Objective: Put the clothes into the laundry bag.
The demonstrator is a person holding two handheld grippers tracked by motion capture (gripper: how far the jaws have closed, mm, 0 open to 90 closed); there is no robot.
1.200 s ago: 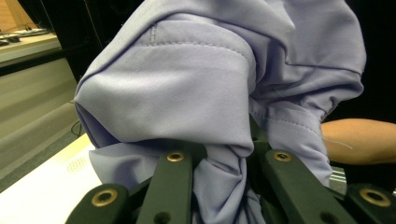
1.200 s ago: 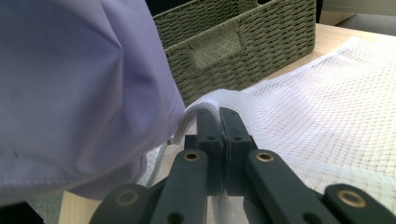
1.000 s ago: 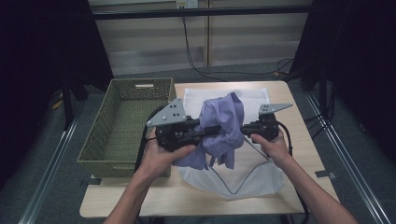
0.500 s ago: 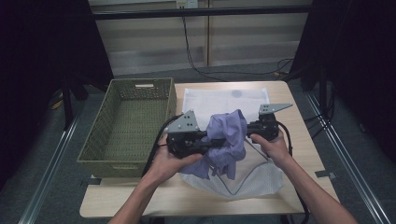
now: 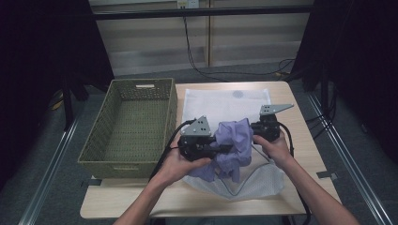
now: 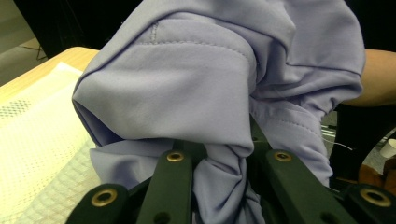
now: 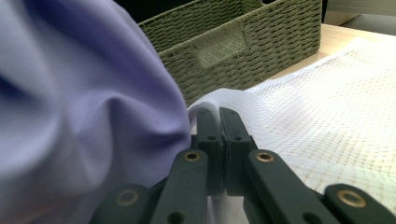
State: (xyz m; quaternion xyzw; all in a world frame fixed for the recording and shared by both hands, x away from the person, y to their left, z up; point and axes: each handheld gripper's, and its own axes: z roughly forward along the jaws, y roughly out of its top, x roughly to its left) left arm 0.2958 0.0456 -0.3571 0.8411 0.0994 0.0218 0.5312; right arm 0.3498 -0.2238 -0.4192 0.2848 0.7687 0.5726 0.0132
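Note:
A lavender garment [image 5: 233,140] hangs bunched between my two hands over a white mesh bag [image 5: 220,101] that lies flat on the table. My left gripper [image 5: 225,148] is shut on a gathered fold of the garment [image 6: 196,70], whose cloth is squeezed between the black jaws of the left gripper [image 6: 224,154]. My right gripper [image 5: 256,130] is just right of the bundle. In the right gripper view, the right gripper [image 7: 218,116] is shut on the mesh bag's [image 7: 327,107] white edge, and the garment [image 7: 79,93] bulges at the left.
A woven olive basket [image 5: 131,122] stands empty on the table's left part, its handle side [image 7: 233,42] close behind the bag. The tabletop's [image 5: 300,154] right and front edges are near my hands. Cables trail from both grippers.
My left gripper has moved right and down with the garment, closing on the right gripper. The bundle now sits lower over the mesh bag. The right hand has stayed put.

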